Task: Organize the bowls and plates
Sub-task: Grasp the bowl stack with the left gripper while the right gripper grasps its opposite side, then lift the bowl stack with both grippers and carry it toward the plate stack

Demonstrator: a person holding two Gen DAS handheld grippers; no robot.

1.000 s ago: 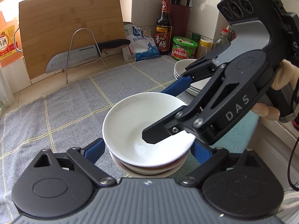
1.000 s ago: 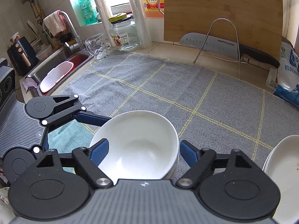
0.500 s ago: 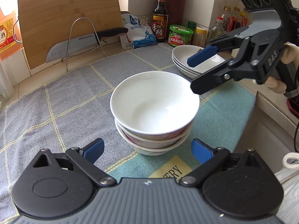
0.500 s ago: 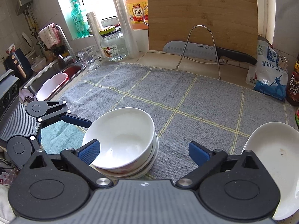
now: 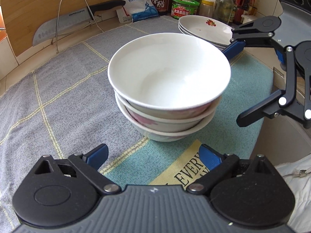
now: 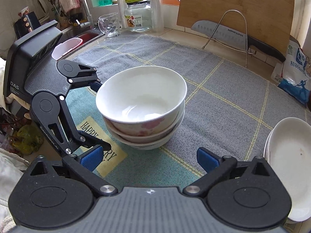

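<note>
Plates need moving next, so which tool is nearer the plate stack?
Right. The right tool is just beside the plate stack, open and empty. The left tool is on the far side of the bowl stack from it.

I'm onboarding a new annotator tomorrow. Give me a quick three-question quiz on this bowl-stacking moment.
1. How many bowls are in the bowl stack?
2. True or false: the right gripper is closed on the top bowl.
3. What lies under the stack: A) bare counter, B) cloth mat, C) cutting board?

Key: 1. Three. 2. False; both it and the left gripper are open and clear of the bowls. 3. B.
</note>
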